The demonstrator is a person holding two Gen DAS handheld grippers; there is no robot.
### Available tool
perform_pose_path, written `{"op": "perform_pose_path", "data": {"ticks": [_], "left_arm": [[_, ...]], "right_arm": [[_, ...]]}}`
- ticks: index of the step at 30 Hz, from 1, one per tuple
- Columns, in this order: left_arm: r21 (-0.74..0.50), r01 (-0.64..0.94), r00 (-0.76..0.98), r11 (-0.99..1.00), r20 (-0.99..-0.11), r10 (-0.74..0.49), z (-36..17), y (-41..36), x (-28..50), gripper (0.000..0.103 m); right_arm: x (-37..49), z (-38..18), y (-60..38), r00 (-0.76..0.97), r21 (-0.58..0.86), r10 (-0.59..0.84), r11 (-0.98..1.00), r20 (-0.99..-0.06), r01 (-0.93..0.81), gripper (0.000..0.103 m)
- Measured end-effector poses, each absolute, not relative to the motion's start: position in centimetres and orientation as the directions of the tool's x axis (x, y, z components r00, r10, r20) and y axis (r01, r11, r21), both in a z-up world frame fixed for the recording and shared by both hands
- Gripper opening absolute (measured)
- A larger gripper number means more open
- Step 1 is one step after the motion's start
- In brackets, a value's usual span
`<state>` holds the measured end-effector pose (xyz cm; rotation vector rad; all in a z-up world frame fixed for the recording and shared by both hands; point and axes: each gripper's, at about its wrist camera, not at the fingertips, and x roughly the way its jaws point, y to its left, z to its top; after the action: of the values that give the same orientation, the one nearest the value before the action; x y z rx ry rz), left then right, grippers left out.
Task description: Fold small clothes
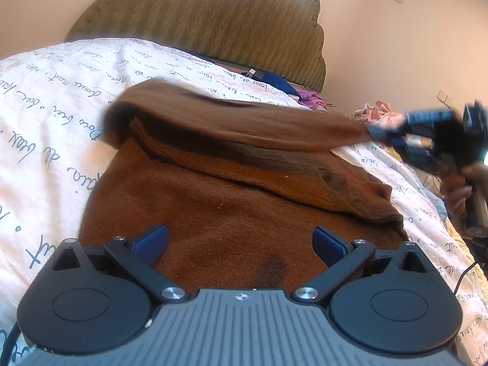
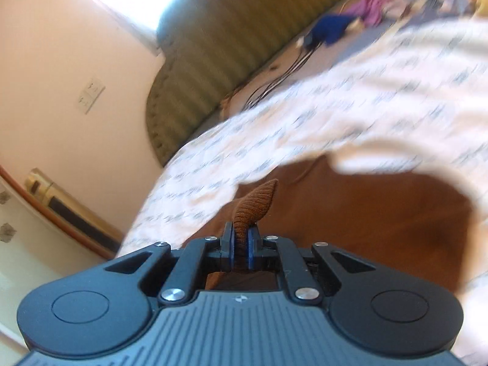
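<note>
Brown knit garment (image 1: 231, 213) lies on the bed, directly ahead of the left gripper (image 1: 241, 242), whose jaws stand wide apart over the cloth and hold nothing. Off to its right, the right gripper (image 1: 393, 135) pinches one ribbed corner, jaws closed tight on the knit, and lifts a long flap (image 1: 244, 122) across the body of the garment. Judgement: a fold-over is under way; to do it well, carry the corner level to the far edge, keep light tension so the flap lands flat, and let the idle left tool press the base layer so it does not drag. Surface is a white quilt with script print (image 1: 61, 91), soft, likely to bunch. Beyond: green padded headboard (image 1: 213, 15), blue and purple clothes (image 1: 292, 91) past the garment, pale walls, a wall switch (image 2: 91, 94).
</note>
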<state>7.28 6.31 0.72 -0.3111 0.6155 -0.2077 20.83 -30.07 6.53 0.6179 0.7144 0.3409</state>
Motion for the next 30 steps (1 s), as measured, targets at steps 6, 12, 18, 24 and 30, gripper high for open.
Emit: {"op": "perform_pose_path", "data": {"ticks": [6, 12, 18, 24, 30], "left_arm": [[-0.349, 0.1, 0.797, 0.932, -0.533, -0.285, 0.7, 6.2, 7.2, 0.1], [-0.277, 0.088, 0.852, 0.957, -0.478, -0.216, 4.5, 7.2, 7.4, 0.101], [-0.373, -0.069, 0.847, 0.925, -0.512, -0.144, 6.8, 12.5, 16.9, 0.099], [-0.248, -0.114, 0.666, 0.962, -0.738, -0.111, 2.0, 11.6, 24.8, 0.032], [0.088, -0.029, 0.8, 0.996, -0.595, 0.075, 4.7, 8.0, 23.9, 0.021]], "right_arm": [[20.4, 0.8, -36.4, 0.662, 0.612, 0.388, 0.78, -0.641, 0.134, 0.008], [18.1, 2.0, -37.5, 0.756, 0.647, 0.308, 0.738, -0.578, 0.194, 0.028], [18.4, 4.2, -35.3, 0.748, 0.517, 0.283, 0.851, -0.6, 0.093, 0.066], [20.4, 1.1, -33.2, 0.663, 0.433, 0.275, 0.898, -0.696, 0.082, 0.035], [19.7, 2.3, -33.2, 0.689, 0.343, 0.226, 0.939, -0.689, 0.036, 0.01]]}}
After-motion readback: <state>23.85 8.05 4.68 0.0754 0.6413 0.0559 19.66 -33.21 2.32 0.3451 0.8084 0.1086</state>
